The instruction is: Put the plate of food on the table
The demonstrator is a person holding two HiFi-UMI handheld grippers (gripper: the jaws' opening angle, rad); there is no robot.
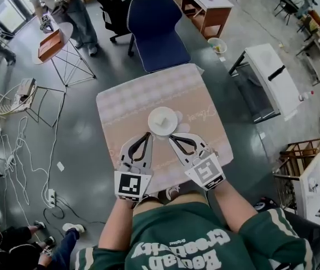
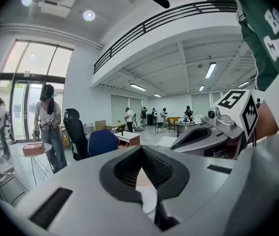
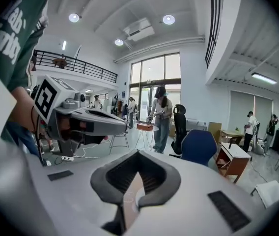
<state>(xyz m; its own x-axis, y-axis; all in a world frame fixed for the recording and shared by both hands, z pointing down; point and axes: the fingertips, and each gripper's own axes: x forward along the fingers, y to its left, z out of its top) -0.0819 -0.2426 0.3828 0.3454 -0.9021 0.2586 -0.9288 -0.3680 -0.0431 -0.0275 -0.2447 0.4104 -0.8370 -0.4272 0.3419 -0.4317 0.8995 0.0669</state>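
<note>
Looking down in the head view, you see the round white plate (image 1: 164, 121) resting on the pink-clothed square worktop (image 1: 120, 106), just ahead of and between your left gripper (image 1: 147, 135) and right gripper (image 1: 173, 136), both equally near. Your left gripper view shows jaws together, empty. Your right gripper view shows the same.

Inspection of my own rig. Left gripper (image 1: 149, 134) and right gripper (image 1: 172, 135): pale grey shells, with black ribbed pads (image 2: 157, 167) lining a teardrop opening. Each carries a white cube (image 1: 133, 185) with black square markers at its six o'clock end. I wear a dark green top (image 1: 174, 226) with white lettering (image 1: 177, 253). The sleeve (image 1: 277, 223) at four o'clock has white stripes.
</note>
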